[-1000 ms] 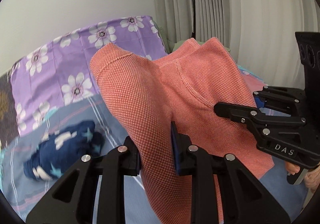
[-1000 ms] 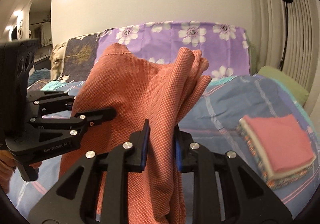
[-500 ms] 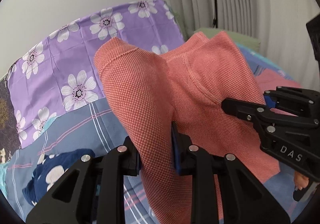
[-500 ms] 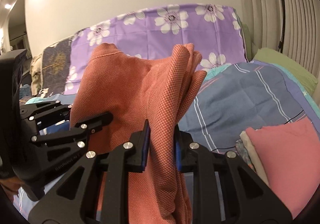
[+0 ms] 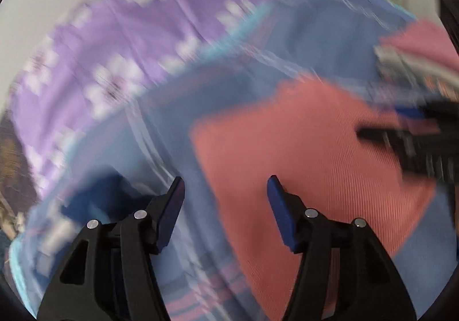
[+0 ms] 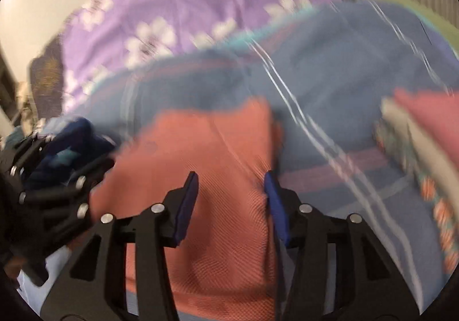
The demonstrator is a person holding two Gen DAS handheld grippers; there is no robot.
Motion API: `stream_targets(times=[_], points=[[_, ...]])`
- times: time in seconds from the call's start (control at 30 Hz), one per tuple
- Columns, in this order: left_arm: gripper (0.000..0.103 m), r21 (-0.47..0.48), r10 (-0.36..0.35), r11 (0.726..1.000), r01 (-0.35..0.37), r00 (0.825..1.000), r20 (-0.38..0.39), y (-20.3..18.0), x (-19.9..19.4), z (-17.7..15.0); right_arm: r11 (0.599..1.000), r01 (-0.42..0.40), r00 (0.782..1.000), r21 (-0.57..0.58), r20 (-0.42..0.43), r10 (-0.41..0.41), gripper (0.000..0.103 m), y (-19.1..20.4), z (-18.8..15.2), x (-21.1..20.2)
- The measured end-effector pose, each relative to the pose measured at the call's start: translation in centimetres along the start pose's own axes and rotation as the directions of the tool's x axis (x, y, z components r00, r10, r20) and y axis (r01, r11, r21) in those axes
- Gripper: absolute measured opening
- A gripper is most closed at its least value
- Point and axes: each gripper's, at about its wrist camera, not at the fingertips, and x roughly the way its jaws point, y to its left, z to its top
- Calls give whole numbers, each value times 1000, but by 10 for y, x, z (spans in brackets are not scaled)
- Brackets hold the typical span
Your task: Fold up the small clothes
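The orange-red knit garment (image 5: 309, 172) lies flat on the blue striped bed cover (image 5: 178, 126); it also shows in the right wrist view (image 6: 206, 183). My left gripper (image 5: 225, 192) is open and empty, over the garment's left edge. My right gripper (image 6: 231, 189) is open and empty, just above the garment's right part. The right gripper shows blurred at the right of the left wrist view (image 5: 413, 140); the left gripper shows at the left of the right wrist view (image 6: 48, 192). Both views are motion-blurred.
A crumpled navy garment with pale stars (image 6: 66, 143) lies left of the orange one. A stack of folded clothes with a pink top piece (image 6: 424, 137) sits at the right. A purple flowered cover (image 6: 200, 14) stands at the back.
Both grippers have let go of the orange garment and opened. The garment, held up before, now lies flat on the bed. Both cameras have tipped downward.
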Motion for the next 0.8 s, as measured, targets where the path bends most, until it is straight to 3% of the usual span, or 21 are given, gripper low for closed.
stream_targets(times=[0.07,0.27,0.3,0.37,0.43,0.53,0.6,0.67,0.8], points=[[59,1,49,999,-49,997,60,-9,-5,-16,999,-24,1000,27,-2,24,50,-5,-2,0],[61,-96,18,995,-14,999,39,-3,-17,-22,997,61,998,-42,22,-60,53,11,-5,-2],[64,-106,25,994,-21,999,38,-4,-18,-22,996,74,997,-46,27,-73,54,11,-5,-3],[82,-141,76,988,-69,996,42,-4,-26,-28,995,88,996,-41,38,-86,57,10,-10,-5],[85,-187,85,980,-75,995,46,-2,-37,-36,994,101,994,-29,53,-99,58,8,-18,-13],[87,-245,27,969,-8,997,75,-1,-67,-50,990,141,988,-27,62,-139,58,11,-34,-39],[91,-235,31,972,-1,992,123,-9,-99,-60,992,119,991,-51,68,-115,60,14,-49,-71],[99,-202,48,979,-9,980,191,-21,-134,-72,993,72,994,-93,94,-63,65,15,-72,-110],[101,-175,-5,983,59,955,297,-44,-205,-101,990,46,990,-134,137,-27,69,7,-124,-182]])
